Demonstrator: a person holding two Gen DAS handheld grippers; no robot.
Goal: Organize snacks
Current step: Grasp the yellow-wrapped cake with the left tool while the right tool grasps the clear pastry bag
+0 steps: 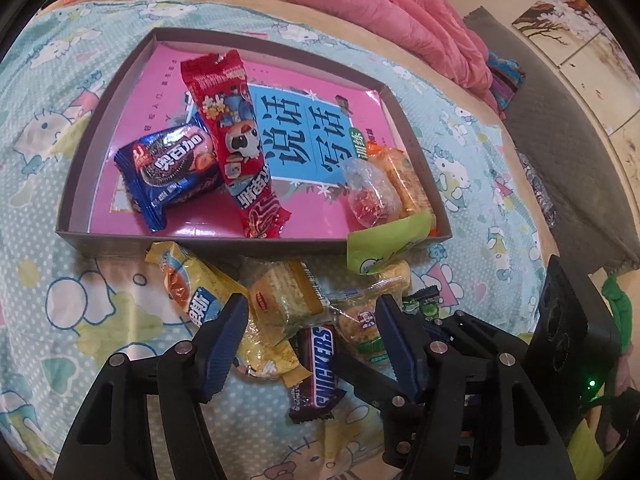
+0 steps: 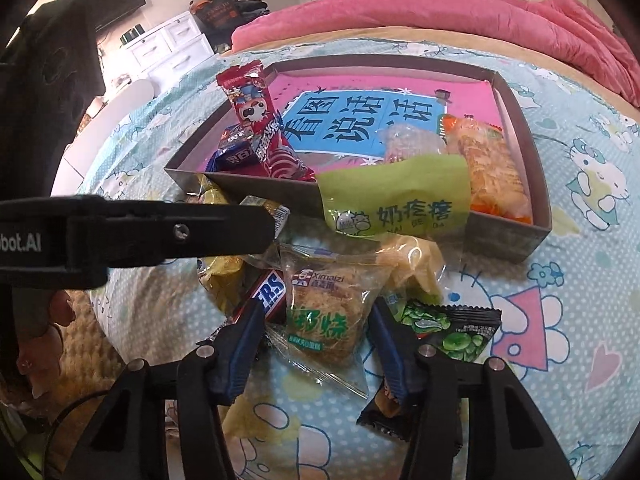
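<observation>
Snacks lie in two groups on a cartoon-print bedsheet [image 1: 48,184]: some already in a shallow grey cardboard tray [image 1: 256,240], the rest heaped just in front of its near wall. In the tray, five can be counted: a blue sandwich-biscuit pack [image 1: 172,176], a long red stick pack [image 1: 236,140] leaning over it, a clear-wrapped sweet [image 1: 370,192], an orange-wrapped cracker pack [image 1: 404,176], and a pale green pouch [image 2: 396,200] draped over the tray's front wall, half in and half out. The loose heap holds about six: a yellow biscuit pack [image 1: 192,284], a clear-wrapped cake square [image 1: 288,292], a Snickers bar [image 1: 320,368], a clear Ximaizi pastry bag [image 2: 324,312], a black-and-green pea packet [image 2: 452,328], and a crumpled yellow wrapper [image 1: 264,356]; more may hide beneath.

The step in hand appears to be the pick-up. The right gripper [image 2: 316,344] straddles the pastry bag, its blue pads close to the wrapper's sides, though firm contact cannot be confirmed. The left gripper [image 1: 312,344] hangs over the heap, jaws well apart with the Snickers bar and cake square between them, gripping nothing.

Next, each would need to pinch one packet only, lift it free of its neighbours and carry it over the tray wall to a bare patch of the pink printed floor [image 1: 168,76].
</observation>
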